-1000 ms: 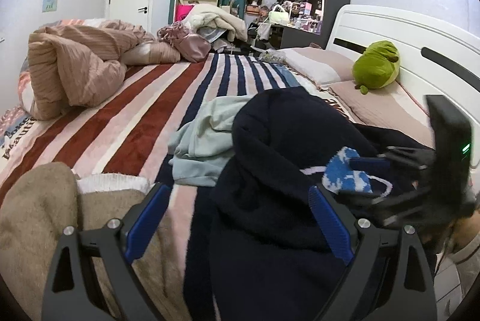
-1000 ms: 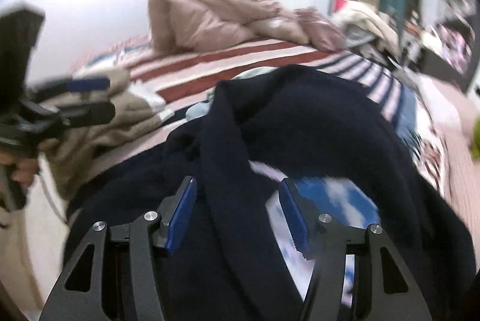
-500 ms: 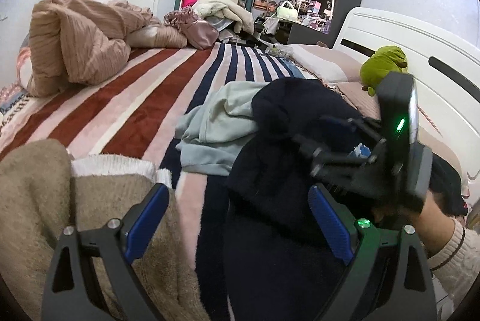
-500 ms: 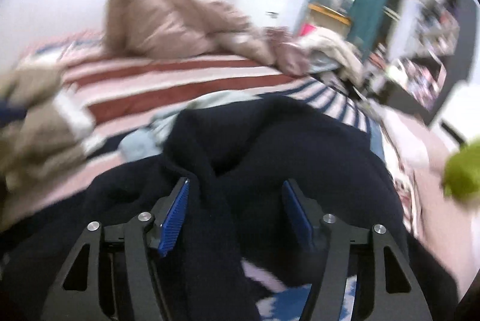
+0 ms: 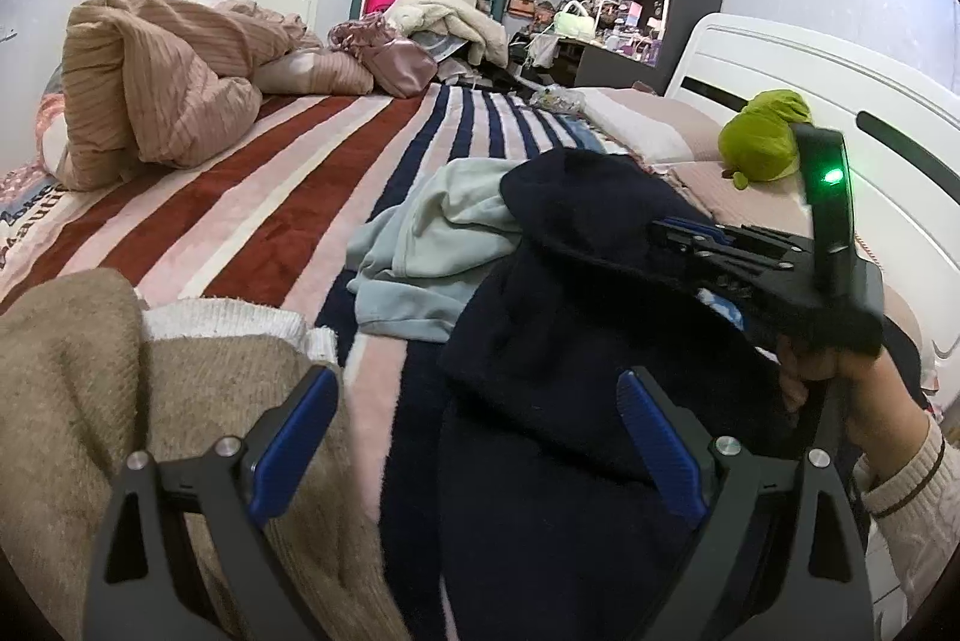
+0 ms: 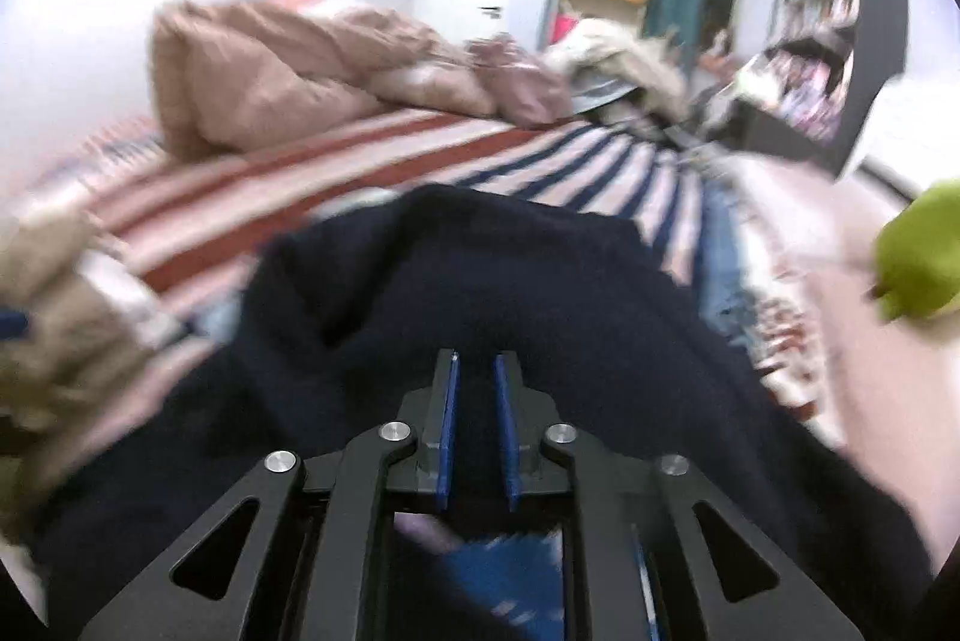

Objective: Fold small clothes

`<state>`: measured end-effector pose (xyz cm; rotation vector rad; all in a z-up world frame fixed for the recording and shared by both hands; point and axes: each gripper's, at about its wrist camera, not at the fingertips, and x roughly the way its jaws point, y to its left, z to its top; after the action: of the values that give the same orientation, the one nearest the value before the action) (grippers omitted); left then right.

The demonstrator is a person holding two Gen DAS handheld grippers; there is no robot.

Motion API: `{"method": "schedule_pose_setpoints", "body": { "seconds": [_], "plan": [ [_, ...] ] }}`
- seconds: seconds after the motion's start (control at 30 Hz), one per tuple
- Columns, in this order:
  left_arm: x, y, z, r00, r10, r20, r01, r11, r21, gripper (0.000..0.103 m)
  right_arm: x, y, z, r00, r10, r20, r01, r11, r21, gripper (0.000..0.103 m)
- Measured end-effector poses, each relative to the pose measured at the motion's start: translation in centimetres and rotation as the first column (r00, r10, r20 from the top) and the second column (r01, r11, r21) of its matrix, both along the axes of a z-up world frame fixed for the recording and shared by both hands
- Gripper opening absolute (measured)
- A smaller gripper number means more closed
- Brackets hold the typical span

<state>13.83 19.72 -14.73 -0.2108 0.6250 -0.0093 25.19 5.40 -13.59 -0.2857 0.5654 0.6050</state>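
Presently on the striped bed (image 5: 252,197), items as seen:

Dark navy garment (image 5: 564,353): heaped at the near right of the bed, a raised fold of it standing up toward the headboard side. It also fills the lower middle of the right wrist view (image 6: 540,281), which is blurred.

Right gripper (image 6: 477,377): jaws have just been closing and now stand nearly together, a narrow strip of the navy cloth between the blue pads (image 6: 449,419), which pinch it. Seen from the left wrist view, this gripper (image 5: 690,236) reaches in from the right at the top fold of the garment, a green light lit on its body, held by a hand (image 5: 828,371) in a cream knitted sleeve (image 5: 912,497).

Left gripper (image 5: 477,437): jaws spread wide, nothing between them; it hangs above the near edge of the navy garment and a tan knitted garment (image 5: 72,389).

Pale blue-grey garment (image 5: 432,245): crumpled, lying just beside and partly under the navy one.

Pinkish-brown quilt (image 5: 162,83): bunched at the far left of the bed.

Green plush toy (image 5: 762,140): on a pillow against the white headboard (image 5: 810,65).

Blue and white patterned cloth (image 6: 498,563): glimpsed under the right gripper's frame; too blurred to identify.
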Motion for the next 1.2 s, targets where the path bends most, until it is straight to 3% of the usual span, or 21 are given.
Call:
{"method": "schedule_pose_setpoints", "body": {
  "seconds": [0.07, 0.23, 0.4, 0.5, 0.63, 0.7, 0.87, 1.07, 1.2],
  "plan": [
    [-0.5, -0.4, 0.5, 1.000, -0.008, 0.011, 0.008, 1.000, 0.000, 0.092, -1.0, -2.3, 1.1, 0.999, 0.033, -0.018, -0.032, 0.998, 0.054, 0.030],
    [-2.4, -2.4, 2.4, 0.998, -0.041, 0.055, 0.041, 0.999, 0.001, 0.092, -4.7, -10.3, 3.5, 0.999, 0.016, -0.049, -0.009, 0.990, 0.140, 0.047],
    [-4.5, -6.0, 4.7, 0.991, -0.092, 0.101, 0.090, 0.996, 0.022, 0.093, -11.1, -21.7, 4.6, 0.992, -0.106, -0.067, 0.116, 0.979, 0.168, 0.060],
    [-5.5, -8.7, 5.7, 0.985, -0.124, 0.123, 0.122, 0.992, 0.022, 0.093, -15.0, -27.2, 4.0, 0.977, -0.191, -0.093, 0.204, 0.963, 0.176, 0.062],
    [-6.9, -13.3, 6.4, 0.974, -0.170, 0.148, 0.168, 0.985, 0.029, 0.094, -19.8, -34.8, 1.8, 0.935, -0.325, -0.141, 0.349, 0.913, 0.209, 0.068],
    [-7.3, -15.4, 6.2, 0.973, -0.188, 0.138, 0.183, 0.982, 0.045, 0.094, -21.3, -38.1, 0.3, 0.903, -0.387, -0.190, 0.426, 0.867, 0.260, 0.068],
    [-7.6, -19.2, 5.5, 0.963, -0.249, 0.104, 0.246, 0.968, 0.040, 0.094, -22.5, -44.0, -3.7, 0.829, -0.464, -0.312, 0.551, 0.771, 0.319, 0.068],
    [-7.1, -21.4, 5.4, 0.970, -0.229, 0.086, 0.224, 0.973, 0.063, 0.094, -20.3, -46.0, -6.8, 0.804, -0.440, -0.400, 0.580, 0.729, 0.364, 0.068],
    [-6.8, -21.4, 5.6, 0.977, -0.197, 0.080, 0.189, 0.978, 0.091, 0.095, -18.2, -47.2, -7.5, 0.787, -0.459, -0.412, 0.611, 0.671, 0.420, 0.068]
  ]
}}
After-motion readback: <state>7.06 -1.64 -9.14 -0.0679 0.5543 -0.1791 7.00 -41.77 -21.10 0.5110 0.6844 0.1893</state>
